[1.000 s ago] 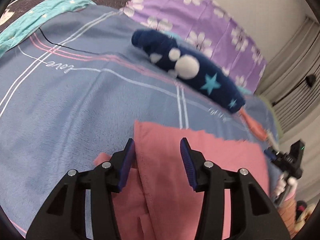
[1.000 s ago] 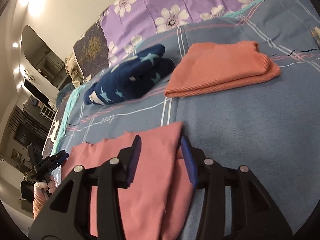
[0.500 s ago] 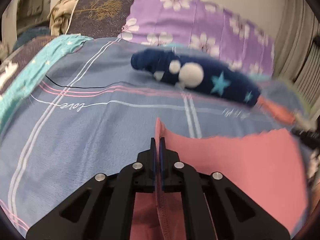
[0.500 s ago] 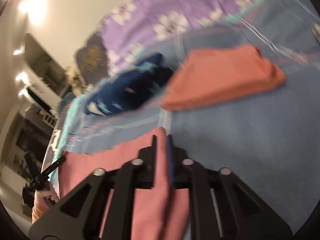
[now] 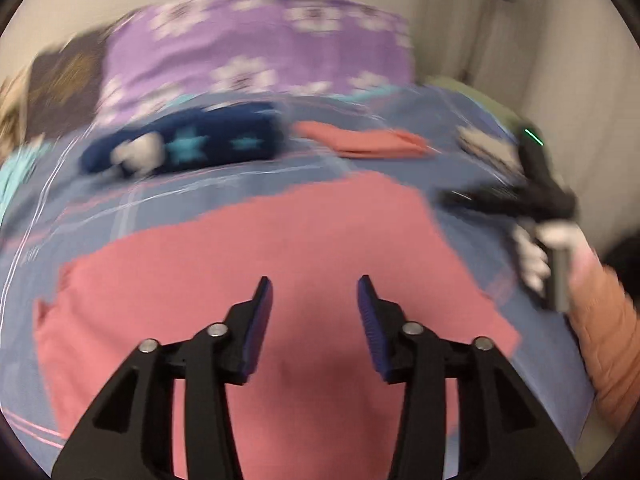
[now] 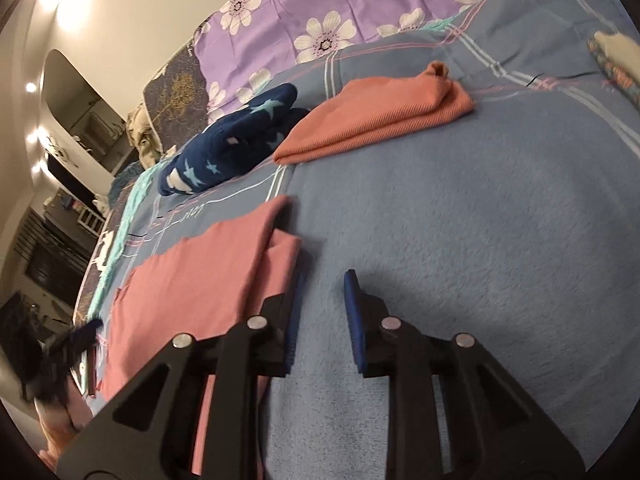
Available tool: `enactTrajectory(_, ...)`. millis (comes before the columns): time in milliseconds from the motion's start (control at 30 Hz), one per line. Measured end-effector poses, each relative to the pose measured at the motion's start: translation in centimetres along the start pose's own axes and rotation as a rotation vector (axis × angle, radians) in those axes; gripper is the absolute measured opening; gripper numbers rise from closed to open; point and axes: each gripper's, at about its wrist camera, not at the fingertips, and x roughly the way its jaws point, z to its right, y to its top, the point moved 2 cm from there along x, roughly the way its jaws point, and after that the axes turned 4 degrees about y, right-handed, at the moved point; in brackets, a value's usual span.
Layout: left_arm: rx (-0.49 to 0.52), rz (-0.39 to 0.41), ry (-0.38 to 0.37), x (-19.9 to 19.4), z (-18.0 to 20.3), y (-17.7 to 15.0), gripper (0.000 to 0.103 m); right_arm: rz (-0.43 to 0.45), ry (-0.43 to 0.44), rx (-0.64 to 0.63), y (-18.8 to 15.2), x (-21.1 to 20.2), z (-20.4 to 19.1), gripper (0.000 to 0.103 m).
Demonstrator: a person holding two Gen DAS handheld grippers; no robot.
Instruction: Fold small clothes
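Left gripper (image 5: 315, 292) was open, jaws just opened wider, nothing pinched between the pads; it hovered above the middle of the pink garment (image 5: 280, 264). Left wrist view was motion-blurred, details soft.

Pink garment lay flat on the blue plaid blanket (image 5: 460, 128) covering the bed, spread wide under the left gripper. In the right wrist view the same pink garment (image 6: 200, 280) showed a folded top layer with a second layer edge sticking out along its right side.

Right gripper (image 6: 324, 294) was open with a narrow gap, no cloth between the pads, only bare blue plaid blanket (image 6: 480, 240) below the gap. Its left finger sat just beside the pink garment's right edge; contact could not be told. In the left wrist view the right gripper (image 5: 460, 200) showed blurred at the right, held by a hand (image 5: 532, 256) with an orange sleeve (image 5: 608, 340).

Further back on the blanket: navy star-print garment (image 6: 236, 144), rolled or folded, and a folded orange ribbed garment (image 6: 380, 116) just beside it on the right, edges touching or near. Purple floral bedding (image 6: 360, 4) sat behind both. A patterned cloth (image 6: 616, 56) showed at the far right edge, partly cut off.
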Motion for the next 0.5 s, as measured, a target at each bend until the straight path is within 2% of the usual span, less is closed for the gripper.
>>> enactTrajectory(100, 0.155, -0.019, -0.022, 0.8, 8.2, -1.4, 0.058, 0.005, 0.035, -0.009, -0.7, 0.5, 0.2, 0.023)
enactTrajectory(233, 0.227, -0.073, -0.065, 2.4, 14.5, -2.5, 0.058, 0.011, 0.058, -0.021, -0.8, 0.3, 0.1, 0.023)
enactTrajectory(300, 0.252, -0.085, -0.064, 3.1, 16.5, -2.8, 0.059, 0.000, 0.086, -0.018, -0.9, 0.4, 0.3, 0.023)
enactTrajectory(433, 0.272, -0.110, 0.027, 4.3, 18.1, -3.4, 0.059, -0.004, 0.120, 0.000, -0.8, 0.3, 0.6, 0.023)
enactTrajectory(500, 0.249, -0.134, 0.039, 4.7, 17.8, -3.8, 0.049, -0.005, 0.129, 0.005, -0.8, 0.2, 0.7, 0.023)
